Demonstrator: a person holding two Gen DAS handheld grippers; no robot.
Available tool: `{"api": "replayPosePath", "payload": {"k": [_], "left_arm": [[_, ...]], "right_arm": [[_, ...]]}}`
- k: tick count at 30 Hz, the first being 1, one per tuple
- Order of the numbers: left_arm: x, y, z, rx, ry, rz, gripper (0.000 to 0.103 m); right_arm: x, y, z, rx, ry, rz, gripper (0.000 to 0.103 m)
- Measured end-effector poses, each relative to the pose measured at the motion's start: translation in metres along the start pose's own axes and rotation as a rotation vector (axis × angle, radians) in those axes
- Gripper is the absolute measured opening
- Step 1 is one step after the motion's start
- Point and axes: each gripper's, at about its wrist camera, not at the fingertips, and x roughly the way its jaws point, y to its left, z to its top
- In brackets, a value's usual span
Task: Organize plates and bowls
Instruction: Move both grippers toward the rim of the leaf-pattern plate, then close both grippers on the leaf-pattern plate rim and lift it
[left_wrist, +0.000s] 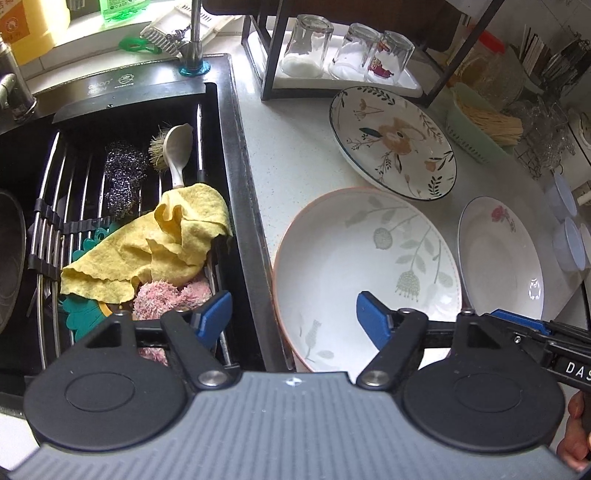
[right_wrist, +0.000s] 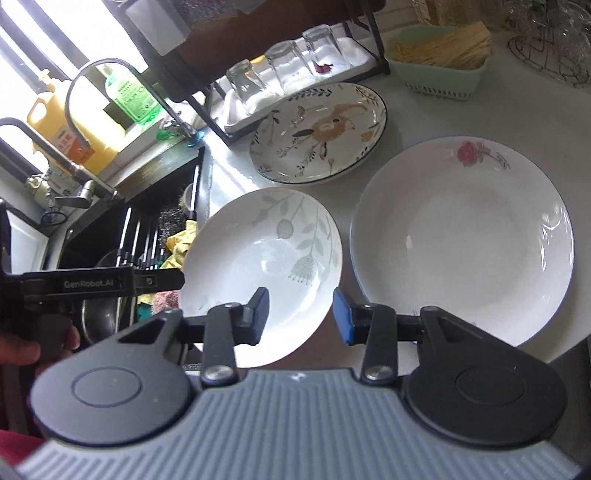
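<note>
Three dishes lie on the white counter. A deep white bowl with grey-green leaves is nearest the sink; it also shows in the right wrist view. A white plate with a pink rose lies to its right, large in the right wrist view. A plate with orange flowers and a dark rim lies behind them. My left gripper is open, its jaws straddling the bowl's left rim. My right gripper is open over the bowl's right rim.
A black sink at left holds a yellow cloth, scourer, brush and pink sponge. A black rack with three upturned glasses stands at the back. A green basket of chopsticks and glassware stand at the right.
</note>
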Motion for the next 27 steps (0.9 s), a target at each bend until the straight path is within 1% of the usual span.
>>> {"api": "replayPosePath", "payload": {"k": [3, 4, 6, 7, 9, 11, 14, 17, 21, 24, 27], "left_arm": [[0.015, 0.005, 0.011, 0.029, 0.025, -0.003, 0.061], [0.018, 0.007, 0.015, 0.037, 0.026, -0.016, 0.059], [0.025, 0.009, 0.022, 0.058, 0.033, -0.034, 0.052], [0.029, 0.01, 0.026, 0.07, 0.036, -0.041, 0.05], [0.036, 0.01, 0.033, 0.093, 0.05, -0.059, 0.04], [0.041, 0.01, 0.038, 0.111, 0.056, -0.077, 0.035], [0.05, 0.009, 0.046, 0.135, 0.075, -0.101, 0.024], [0.056, 0.008, 0.052, 0.163, 0.086, -0.111, 0.023], [0.063, 0.004, 0.059, 0.198, 0.1, -0.13, 0.022], [0.065, 0.001, 0.063, 0.222, 0.113, -0.134, 0.023], [0.067, 0.002, 0.066, 0.214, 0.13, -0.14, 0.023]], "right_arm": [[0.01, 0.0, 0.001, 0.049, 0.018, -0.048, 0.028], [0.014, 0.0, 0.001, 0.066, 0.024, -0.063, 0.025], [0.02, 0.0, 0.001, 0.1, 0.029, -0.077, 0.023], [0.023, 0.0, 0.001, 0.109, 0.032, -0.084, 0.021], [0.028, 0.001, 0.0, 0.127, 0.034, -0.108, 0.021], [0.031, 0.001, 0.0, 0.151, 0.035, -0.126, 0.021], [0.035, -0.001, 0.001, 0.191, 0.038, -0.144, 0.021], [0.039, -0.002, 0.006, 0.209, 0.039, -0.154, 0.017], [0.047, -0.005, 0.01, 0.236, 0.053, -0.156, 0.017], [0.053, -0.009, 0.011, 0.269, 0.07, -0.143, 0.018], [0.053, -0.012, 0.013, 0.275, 0.081, -0.124, 0.018]]}}
